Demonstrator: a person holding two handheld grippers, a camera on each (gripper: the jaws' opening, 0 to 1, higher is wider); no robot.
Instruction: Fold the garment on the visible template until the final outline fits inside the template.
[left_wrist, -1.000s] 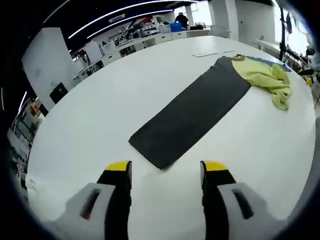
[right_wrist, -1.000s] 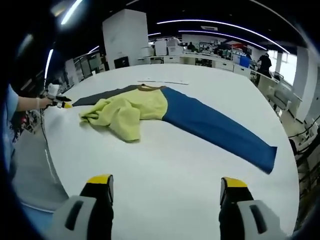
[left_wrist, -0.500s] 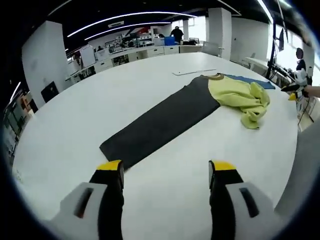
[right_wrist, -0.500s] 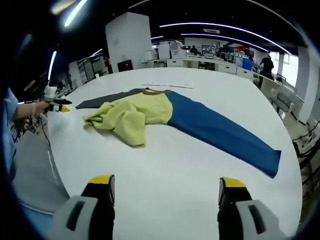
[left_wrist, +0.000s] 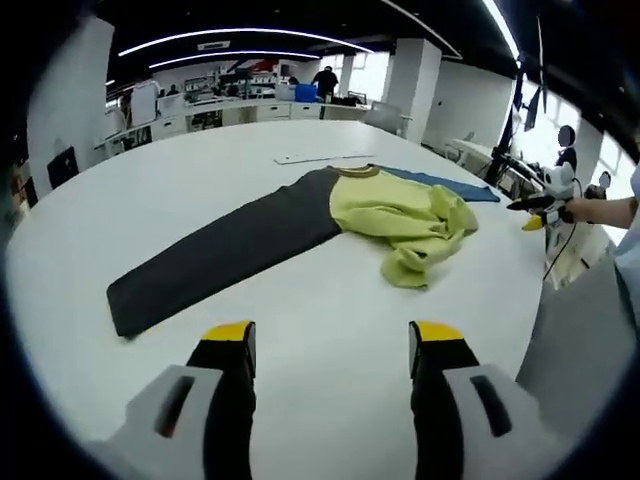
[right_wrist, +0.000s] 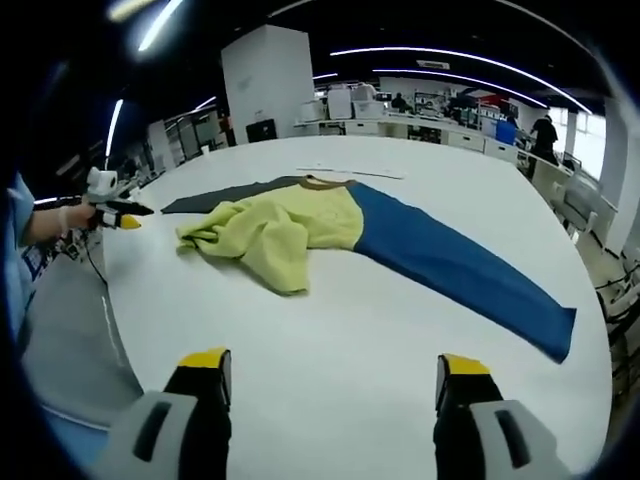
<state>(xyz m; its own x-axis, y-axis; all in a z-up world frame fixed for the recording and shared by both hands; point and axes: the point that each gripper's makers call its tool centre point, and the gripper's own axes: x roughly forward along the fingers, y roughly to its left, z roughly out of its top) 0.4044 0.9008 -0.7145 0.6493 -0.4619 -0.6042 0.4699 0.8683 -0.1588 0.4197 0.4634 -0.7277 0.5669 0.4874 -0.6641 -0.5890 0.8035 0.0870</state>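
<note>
On the white table (right_wrist: 330, 350) lies the garment (right_wrist: 290, 225), yellow body bunched, grey sleeve (left_wrist: 215, 255) and blue sleeve (right_wrist: 460, 270) outspread. Near it, left gripper (left_wrist: 330, 345) and right gripper (right_wrist: 325, 370) hover wide open, empty; a thin strip (left_wrist: 310, 158), perhaps paper, lies beyond.

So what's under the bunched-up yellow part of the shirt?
White table shows all around the yellow part, and the grey sleeve and blue sleeve run out from it. What lies directly beneath is covered.

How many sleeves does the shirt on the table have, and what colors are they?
2. The dark grey sleeve stretches out flat on one side of the crumpled yellow body. The blue sleeve stretches out flat on the other side.
</note>
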